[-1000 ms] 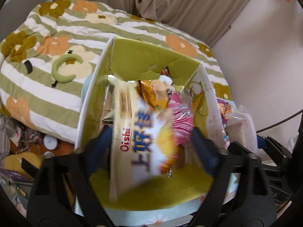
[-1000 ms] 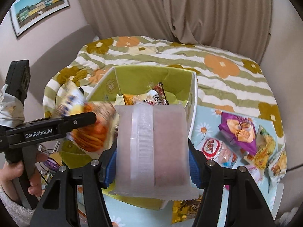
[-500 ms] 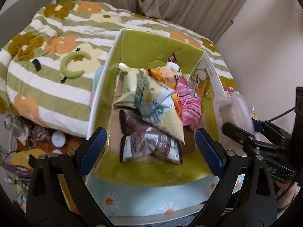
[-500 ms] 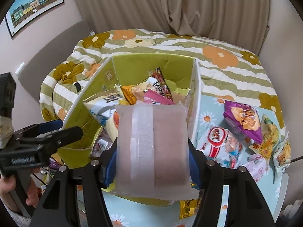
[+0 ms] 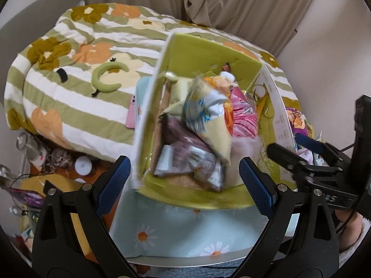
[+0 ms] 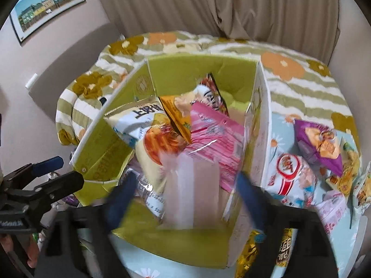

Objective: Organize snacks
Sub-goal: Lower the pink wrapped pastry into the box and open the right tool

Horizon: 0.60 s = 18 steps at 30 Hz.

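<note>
From the left wrist view we've got the left gripper [image 5: 184, 176] spread wide with nothing between its blue pads, hanging over the near edge of the green box [image 5: 204, 48]. Inside the box we see a pile of snacks: a brownish packet [image 5: 185, 159] closest to the near wall, a yellow and white chip bag [image 5: 208, 118] lying on top of it, and a pink packet [image 5: 244, 120] toward the box's right wall. Left of the box a pink phone [image 5: 131, 113] lies on the flowered quilt [image 5: 76, 74]. The right gripper [image 5: 299, 150] pokes in just past the box's right wall, and it looks parted. From the right wrist view it's pretty blurry, but we can tell the right gripper [image 6: 185, 190] has its jaws opening, and the pale translucent packet [image 6: 192, 192] sits between them over the near end of the box [image 6: 197, 74], with gaps on both sides so the pads aren't pressing it. Behind it in the box are the pink packet [image 6: 215, 136] and the chip bag [image 6: 148, 134]. Right of the box, more snacks lie loose on the daisy cloth [image 6: 280, 127]: a purple bag [image 6: 320, 143] and a red and white bag [image 6: 292, 173]. The left gripper [image 6: 48, 171] shows left of the box, fingers apart.
</note>
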### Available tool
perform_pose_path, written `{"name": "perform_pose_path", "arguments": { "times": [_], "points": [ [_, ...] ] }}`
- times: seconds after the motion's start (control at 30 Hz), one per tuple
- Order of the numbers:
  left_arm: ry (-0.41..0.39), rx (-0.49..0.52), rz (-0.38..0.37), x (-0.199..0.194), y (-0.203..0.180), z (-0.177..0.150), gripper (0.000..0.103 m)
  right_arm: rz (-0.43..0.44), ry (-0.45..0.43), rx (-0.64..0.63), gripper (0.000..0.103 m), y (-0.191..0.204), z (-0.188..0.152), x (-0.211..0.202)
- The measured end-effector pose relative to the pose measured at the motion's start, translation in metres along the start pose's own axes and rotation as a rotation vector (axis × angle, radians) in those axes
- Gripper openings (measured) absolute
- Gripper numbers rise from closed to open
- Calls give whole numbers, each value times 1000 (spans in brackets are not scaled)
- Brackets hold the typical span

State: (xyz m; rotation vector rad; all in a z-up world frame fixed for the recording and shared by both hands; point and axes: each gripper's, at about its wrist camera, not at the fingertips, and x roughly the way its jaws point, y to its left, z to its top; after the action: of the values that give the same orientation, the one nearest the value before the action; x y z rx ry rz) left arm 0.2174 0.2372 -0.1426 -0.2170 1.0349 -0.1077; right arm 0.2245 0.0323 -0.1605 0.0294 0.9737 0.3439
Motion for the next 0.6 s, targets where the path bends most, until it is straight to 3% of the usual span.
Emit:
{"name": "perform_pose_path", "arguments": {
  "times": [0.13,0.43,0.6],
  "points": [
    [1,7,-7,1,-1,-4,94,-14,-52,-21,99,-2,-7,-10],
    [-26,50,-23,-12,-9,0,94,-44,-75,-38,99,2,-13,-32],
    [-27,56,-66,-19,-13,2,94,-75,-118,-10,99,5,-13,-57]
  ]
}}
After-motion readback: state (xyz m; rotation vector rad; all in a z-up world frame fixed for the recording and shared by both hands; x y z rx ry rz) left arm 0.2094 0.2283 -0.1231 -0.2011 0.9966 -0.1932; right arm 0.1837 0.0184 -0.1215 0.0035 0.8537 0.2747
